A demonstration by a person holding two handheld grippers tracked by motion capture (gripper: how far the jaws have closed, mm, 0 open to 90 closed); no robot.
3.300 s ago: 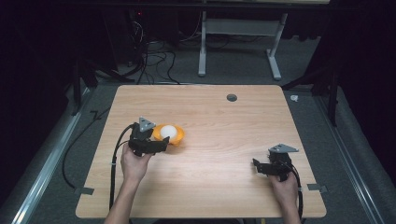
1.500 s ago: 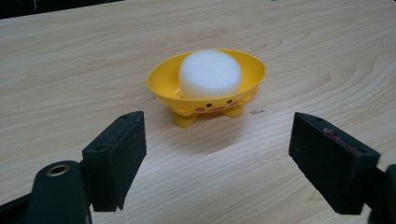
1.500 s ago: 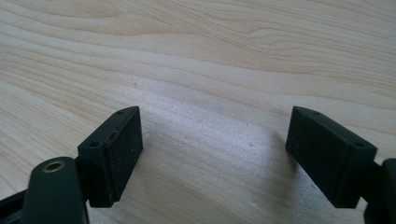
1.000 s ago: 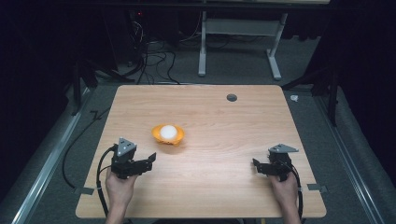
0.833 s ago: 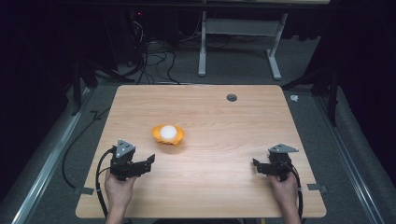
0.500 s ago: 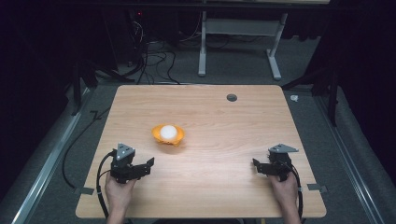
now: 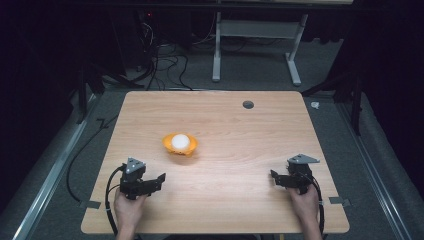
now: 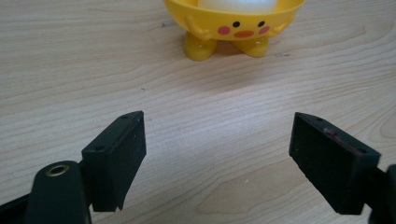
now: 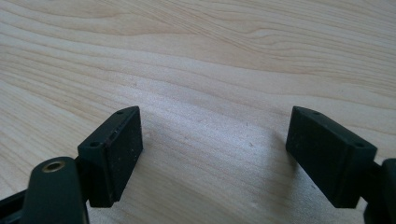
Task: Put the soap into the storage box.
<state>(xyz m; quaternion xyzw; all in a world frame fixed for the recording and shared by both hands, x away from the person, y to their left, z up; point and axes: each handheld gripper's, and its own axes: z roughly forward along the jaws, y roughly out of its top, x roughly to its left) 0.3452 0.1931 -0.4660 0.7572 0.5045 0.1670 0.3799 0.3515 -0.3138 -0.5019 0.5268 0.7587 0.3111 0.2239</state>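
Here, in the high view, a yellow-orange egg cup [image 7: 180, 145] carrying a white egg [image 7: 180, 141] stands near the middle of the wooden table [image 7: 240, 210], apart from both tools; the left gripper [image 7: 159, 178] rests near the front-left edge with its jaws wide and empty, angled toward the cup, and the right gripper [image 7: 273, 174] lies well apart at the front right, equally wide and empty. In the left gripper view, the cup [image 8: 233, 25] appears as glossy moulded plastic with 2 stubby feet, 2 dot eyes, pink cheeks and small arms, its rounded bowl seated flat on the matt, fine-grained table [image 8: 70, 70], with the smooth pale egg [image 8: 236, 4] at the top edge. Any further handling would probably go best with the 2 pads squared to the bowl below its rim, closing gently, since the slick curved wall could slip and the egg sits loose. In the right gripper view, 2 blunt black jaws stand spread above bare, lightly speckled tabletop [image 9: 210, 70].
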